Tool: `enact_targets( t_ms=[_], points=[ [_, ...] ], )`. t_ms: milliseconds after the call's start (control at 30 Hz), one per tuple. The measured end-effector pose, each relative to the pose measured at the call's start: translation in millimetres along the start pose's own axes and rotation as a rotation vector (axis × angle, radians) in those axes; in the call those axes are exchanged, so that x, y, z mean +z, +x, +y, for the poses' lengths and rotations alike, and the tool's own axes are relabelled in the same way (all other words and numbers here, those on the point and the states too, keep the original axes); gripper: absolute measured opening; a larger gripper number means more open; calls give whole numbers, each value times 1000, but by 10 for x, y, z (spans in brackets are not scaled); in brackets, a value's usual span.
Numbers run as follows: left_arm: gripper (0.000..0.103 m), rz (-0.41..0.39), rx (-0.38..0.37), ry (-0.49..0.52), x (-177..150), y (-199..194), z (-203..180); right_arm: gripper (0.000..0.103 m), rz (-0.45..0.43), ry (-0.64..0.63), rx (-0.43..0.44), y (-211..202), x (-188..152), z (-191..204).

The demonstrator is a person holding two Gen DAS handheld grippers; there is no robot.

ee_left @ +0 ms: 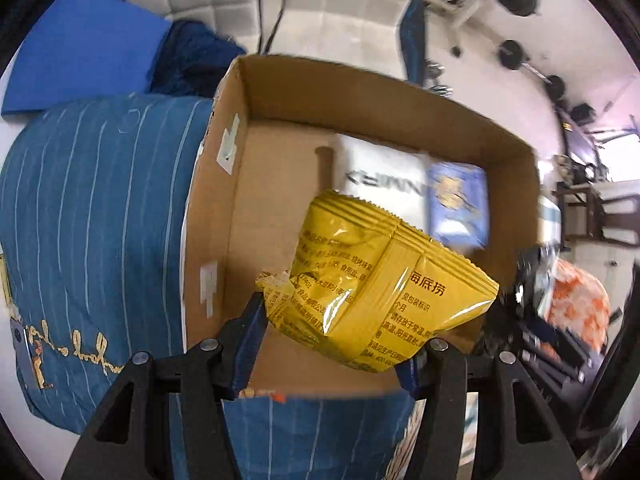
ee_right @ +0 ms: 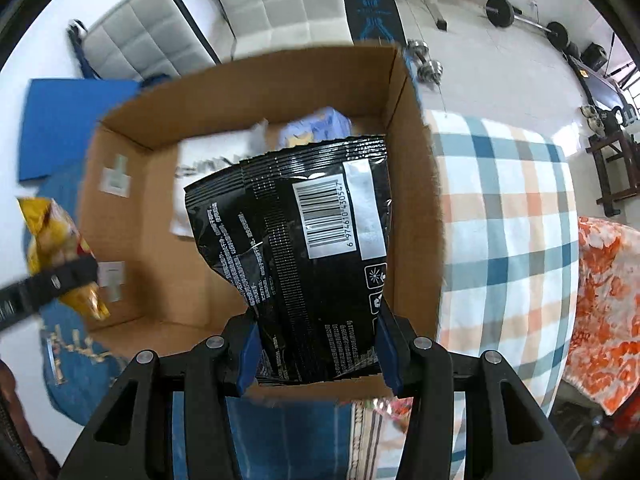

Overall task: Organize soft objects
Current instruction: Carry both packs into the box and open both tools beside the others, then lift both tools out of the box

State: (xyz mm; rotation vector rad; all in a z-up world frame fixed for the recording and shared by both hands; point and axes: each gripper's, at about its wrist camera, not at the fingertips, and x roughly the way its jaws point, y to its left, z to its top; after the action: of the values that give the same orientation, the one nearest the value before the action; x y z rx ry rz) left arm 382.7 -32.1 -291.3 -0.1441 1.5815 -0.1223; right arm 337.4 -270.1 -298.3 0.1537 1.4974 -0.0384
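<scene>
Both grippers hang over the cardboard box (ee_right: 132,120): left gripper (ee_left: 332,332) clamped on the yellow packet (ee_left: 384,280), right gripper (ee_right: 318,344) clamped on the black packet (ee_right: 304,240). Better to lower each into free floor beside the white pack (ee_left: 384,176), then release.

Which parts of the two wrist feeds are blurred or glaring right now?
Left wrist view: yellow bag sharp with glare streaks; blue packet in the cardboard box smeared. Right wrist view: black bag barcode crisp; left gripper and box rim motion-blurred; strong fisheye curvature in both.
</scene>
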Motion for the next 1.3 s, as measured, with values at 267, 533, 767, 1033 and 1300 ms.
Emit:
enact_targets(
  t_ms=[267, 533, 767, 1033, 1300],
  points=[
    [55, 98, 54, -72, 540, 654, 153, 51, 101, -1, -77, 643, 243, 6],
    [55, 144, 91, -80, 728, 950, 193, 51, 156, -58, -91, 836, 279, 186],
    [55, 191, 120, -39, 717, 1100, 173, 53, 216, -69, -103, 1058, 246, 229],
    [60, 211, 62, -77, 677, 985, 255, 60, 263, -45, -54, 1169, 225, 270],
    [60, 118, 76, -43, 510, 603, 322, 71, 201, -68, -60, 907, 288, 422]
  ],
)
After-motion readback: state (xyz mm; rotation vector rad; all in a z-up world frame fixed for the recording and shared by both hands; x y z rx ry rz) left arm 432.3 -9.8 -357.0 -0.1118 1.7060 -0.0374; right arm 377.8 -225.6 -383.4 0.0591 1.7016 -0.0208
